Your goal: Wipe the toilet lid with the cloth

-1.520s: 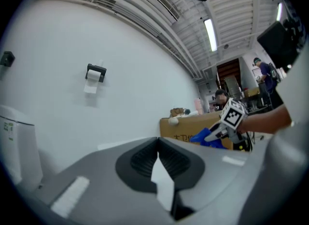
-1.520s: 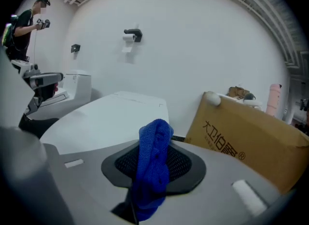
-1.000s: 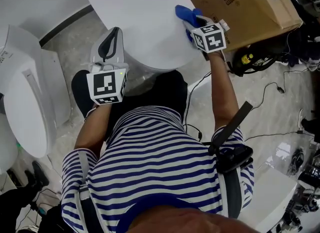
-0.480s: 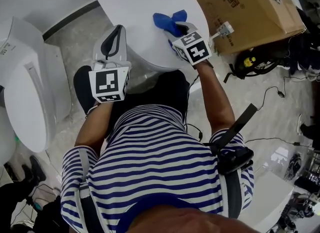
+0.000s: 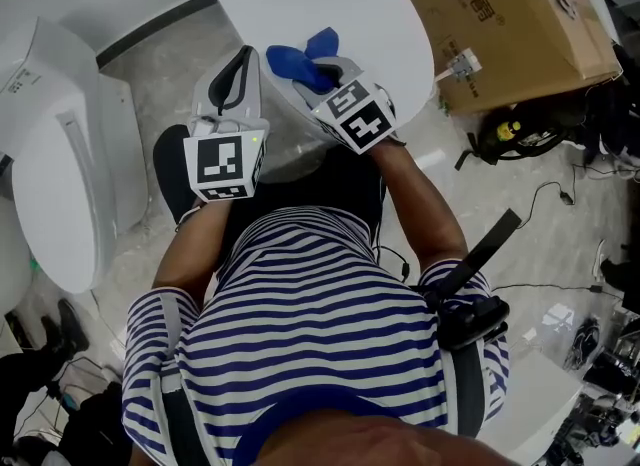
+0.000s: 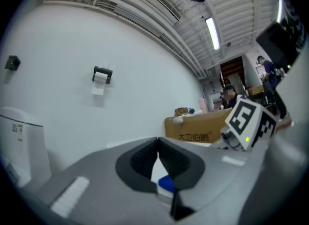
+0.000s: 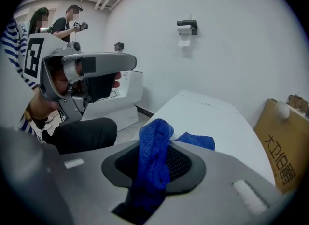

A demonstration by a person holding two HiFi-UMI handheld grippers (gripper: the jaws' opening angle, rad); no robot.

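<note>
The white toilet lid point(image 5: 330, 4) lies closed in front of me and fills the top middle of the head view. A blue cloth point(image 5: 303, 60) rests on its near left edge, pinched in my right gripper point(image 5: 318, 78), which is shut on it. In the right gripper view the cloth point(image 7: 153, 159) bulges out between the jaws over the lid point(image 7: 212, 122). My left gripper point(image 5: 237, 72) hovers just off the lid's left edge with its jaws shut and nothing between them. In the left gripper view its dark pads point(image 6: 145, 160) touch, with a bit of blue cloth point(image 6: 166, 184) behind.
A second white toilet point(image 5: 55, 174) stands on the left. A large cardboard box point(image 5: 500, 14) sits right of the lid, with cables point(image 5: 540, 124) on the floor by it. A toilet-roll holder point(image 7: 186, 27) hangs on the white wall. People stand far off.
My right gripper has dragged the blue cloth across the lid from its right edge to its near left edge. The left gripper has barely moved.
</note>
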